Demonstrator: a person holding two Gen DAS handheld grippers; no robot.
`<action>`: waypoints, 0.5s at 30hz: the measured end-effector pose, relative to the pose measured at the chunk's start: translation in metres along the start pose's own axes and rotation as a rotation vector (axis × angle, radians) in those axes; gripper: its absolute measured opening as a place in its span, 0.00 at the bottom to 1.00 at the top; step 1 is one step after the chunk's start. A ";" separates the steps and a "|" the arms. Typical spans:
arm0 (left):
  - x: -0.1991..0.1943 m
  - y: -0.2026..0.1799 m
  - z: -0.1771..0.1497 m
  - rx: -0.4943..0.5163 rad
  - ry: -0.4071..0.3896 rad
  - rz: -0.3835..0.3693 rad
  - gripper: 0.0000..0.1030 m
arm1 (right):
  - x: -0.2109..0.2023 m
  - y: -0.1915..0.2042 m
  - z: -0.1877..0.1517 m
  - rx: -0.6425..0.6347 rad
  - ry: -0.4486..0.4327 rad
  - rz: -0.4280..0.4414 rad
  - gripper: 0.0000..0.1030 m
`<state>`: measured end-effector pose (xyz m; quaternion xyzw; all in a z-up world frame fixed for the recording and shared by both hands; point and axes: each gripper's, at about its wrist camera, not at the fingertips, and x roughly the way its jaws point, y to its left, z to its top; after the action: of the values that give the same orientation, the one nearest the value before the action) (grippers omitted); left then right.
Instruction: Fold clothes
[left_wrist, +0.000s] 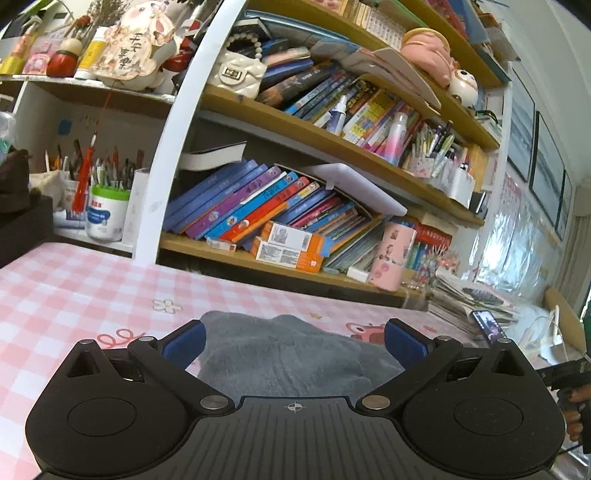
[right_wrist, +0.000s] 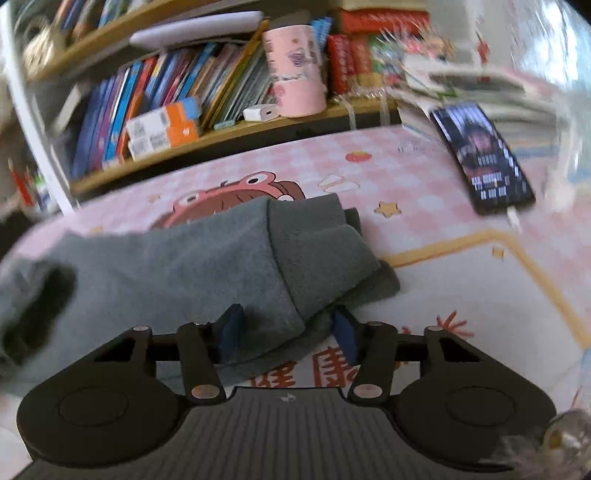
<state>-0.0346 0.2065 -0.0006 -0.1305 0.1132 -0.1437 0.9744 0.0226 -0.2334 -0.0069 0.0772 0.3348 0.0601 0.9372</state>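
Grey fleece garment (right_wrist: 192, 266) lies part-folded on the pink checked surface (right_wrist: 424, 229); right tongs (right_wrist: 286, 332) stand half-apart astride its near hem, left tongs (left_wrist: 293, 341) wide apart above it: risk of pinching one layer only, dragging the fold askew toward the phone (right_wrist: 484, 162).

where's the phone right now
In the right wrist view the phone lies at upper right on the pink checked tablecloth, screen lit, beside a stack of papers and clear of the grey garment.
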 end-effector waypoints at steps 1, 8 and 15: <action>0.000 0.001 0.000 -0.005 -0.001 0.004 1.00 | 0.001 0.002 0.000 -0.015 -0.004 -0.004 0.37; -0.001 0.014 0.002 -0.094 -0.015 0.026 1.00 | -0.014 0.001 0.014 0.065 -0.090 0.113 0.21; -0.001 0.018 0.003 -0.116 -0.016 0.042 1.00 | -0.009 -0.023 0.020 0.309 -0.059 0.268 0.21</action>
<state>-0.0299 0.2243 -0.0029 -0.1854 0.1164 -0.1156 0.9689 0.0298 -0.2599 0.0094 0.2658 0.2991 0.1299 0.9072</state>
